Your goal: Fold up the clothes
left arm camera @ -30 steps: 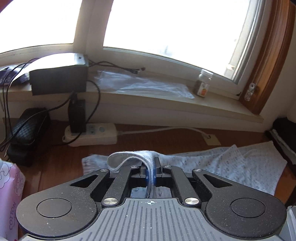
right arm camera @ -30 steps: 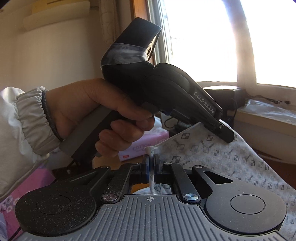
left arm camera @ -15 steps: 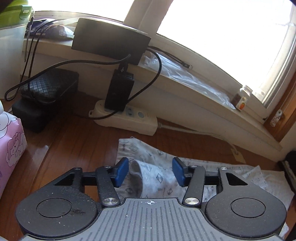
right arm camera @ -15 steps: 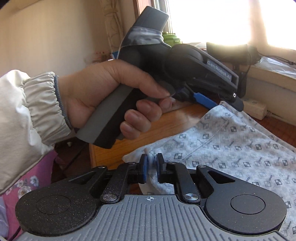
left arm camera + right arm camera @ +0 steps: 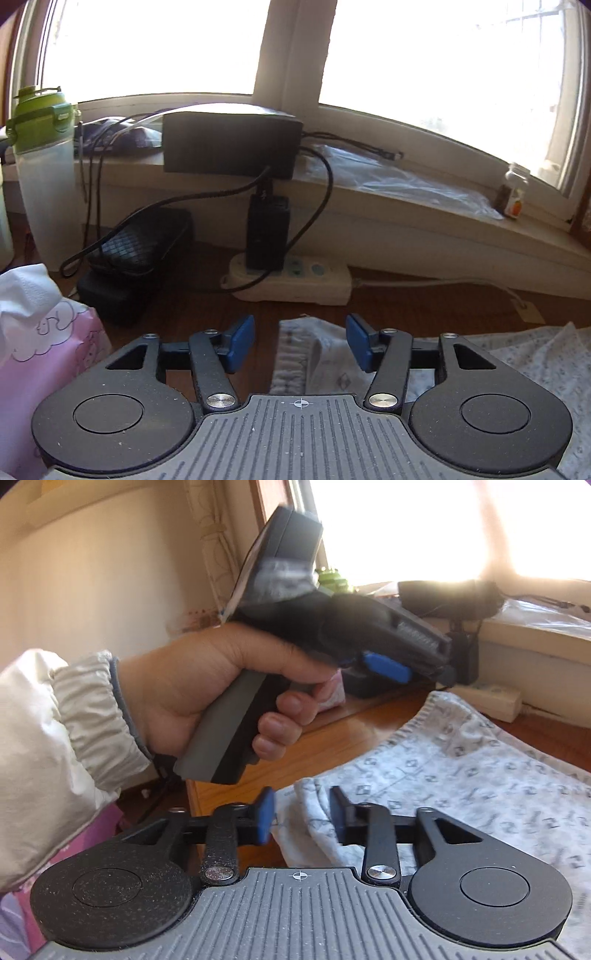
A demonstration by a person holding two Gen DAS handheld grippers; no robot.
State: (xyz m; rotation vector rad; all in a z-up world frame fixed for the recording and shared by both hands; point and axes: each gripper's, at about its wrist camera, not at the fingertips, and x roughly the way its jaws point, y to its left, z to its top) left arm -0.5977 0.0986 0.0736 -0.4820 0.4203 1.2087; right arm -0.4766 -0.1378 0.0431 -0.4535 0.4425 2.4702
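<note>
**Releasing the folded edge**

Opening over the patterned garment [image 5: 461, 775] lying on the wooden table [image 5: 332, 738], the left gripper [image 5: 300, 341] and right gripper [image 5: 301, 818] are letting go; cloth sits loosely between both jaws and risks snagging on a pad, undoing the fold.

The black left gripper with blue pads [image 5: 300, 343] and the matching right gripper [image 5: 302, 818] are both opening, jaws apart.

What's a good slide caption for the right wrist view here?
Right gripper opening over a corner of patterned cloth on the wooden table, beside the hand-held left gripper.
</note>
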